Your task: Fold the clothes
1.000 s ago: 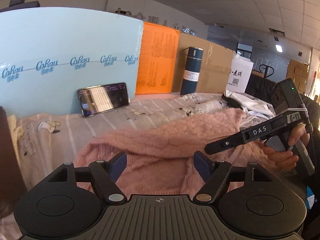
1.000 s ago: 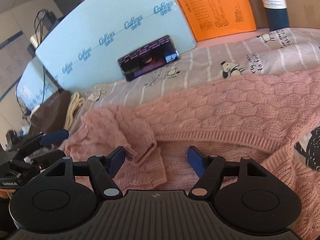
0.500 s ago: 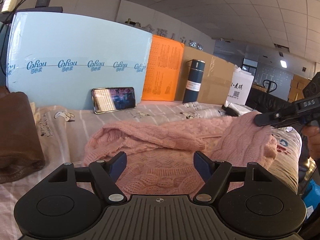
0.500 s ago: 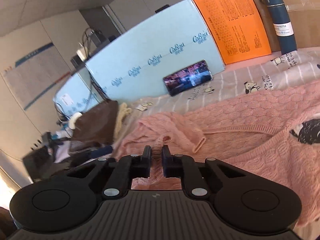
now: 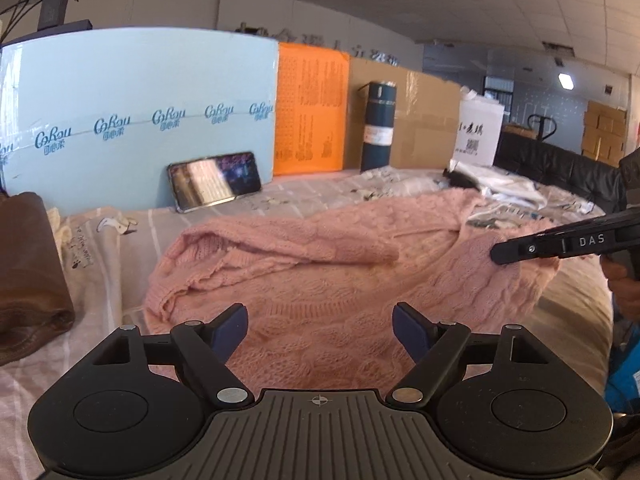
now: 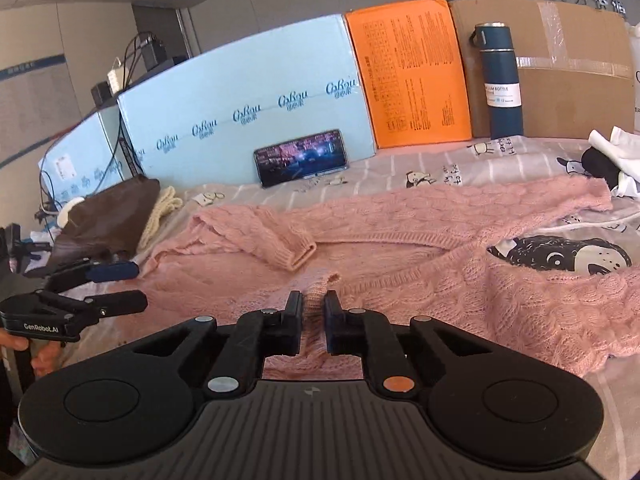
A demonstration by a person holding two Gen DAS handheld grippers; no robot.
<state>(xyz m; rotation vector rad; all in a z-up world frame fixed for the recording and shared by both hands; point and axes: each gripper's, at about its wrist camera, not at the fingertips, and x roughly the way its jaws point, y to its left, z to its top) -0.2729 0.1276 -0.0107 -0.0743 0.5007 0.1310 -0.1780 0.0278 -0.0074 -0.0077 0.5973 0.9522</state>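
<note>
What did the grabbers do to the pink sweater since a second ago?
The right gripper, open a second ago, closed on the pink sweater and lifted its edge. One sleeve now lies folded across the body. The left gripper stayed open, holding nothing; the phone didn't move.

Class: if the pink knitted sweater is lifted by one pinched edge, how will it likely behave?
The pink sweater will probably droop, since it bunches at the right gripper. Its loose sleeve would likely dangle. Chunky knit suggests grip, not slip.
</note>
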